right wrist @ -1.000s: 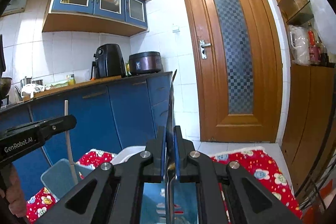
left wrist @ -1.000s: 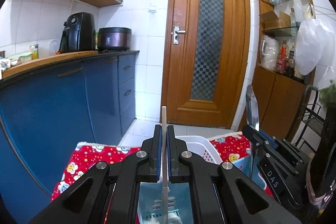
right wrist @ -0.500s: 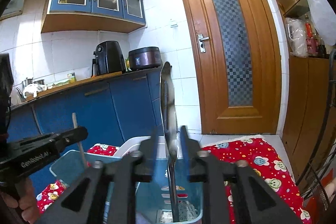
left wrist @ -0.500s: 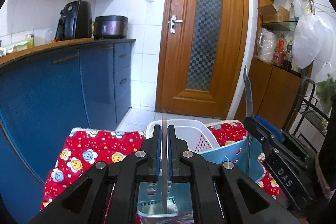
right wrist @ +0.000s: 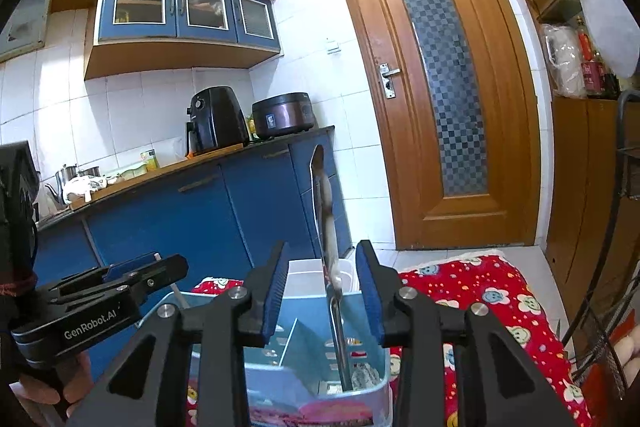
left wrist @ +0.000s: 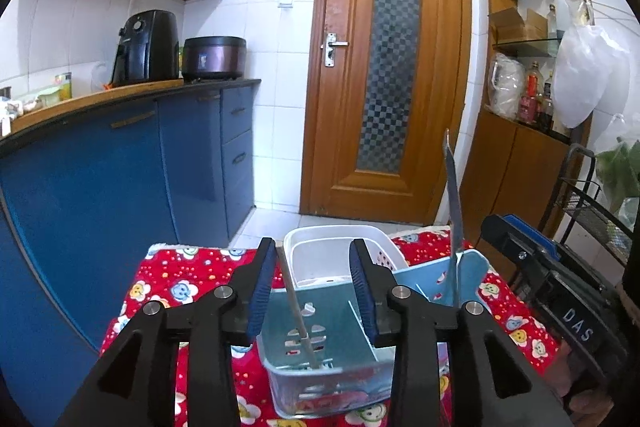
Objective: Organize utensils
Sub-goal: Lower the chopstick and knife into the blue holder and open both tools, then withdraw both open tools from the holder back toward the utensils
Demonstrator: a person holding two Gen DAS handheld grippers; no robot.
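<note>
A light blue utensil holder stands on the red cloth right under both grippers. In its left compartment leans a wooden chopstick, between the jaws of my left gripper. Those jaws are opening and their pads do not press on it. A flat metal utensil stands upright in the right compartment. It rises between the jaws of my right gripper, which are also opening and stand clear of it. Each gripper shows at the edge of the other's view.
A white slotted basket sits just behind the holder on the red patterned cloth. Blue cabinets run along the left, a wooden door is ahead, and a black wire rack stands at the right.
Both grippers went from shut to open. The chopstick now leans free in the holder, and the metal utensil stands free in its compartment. The right gripper drew back slightly.
</note>
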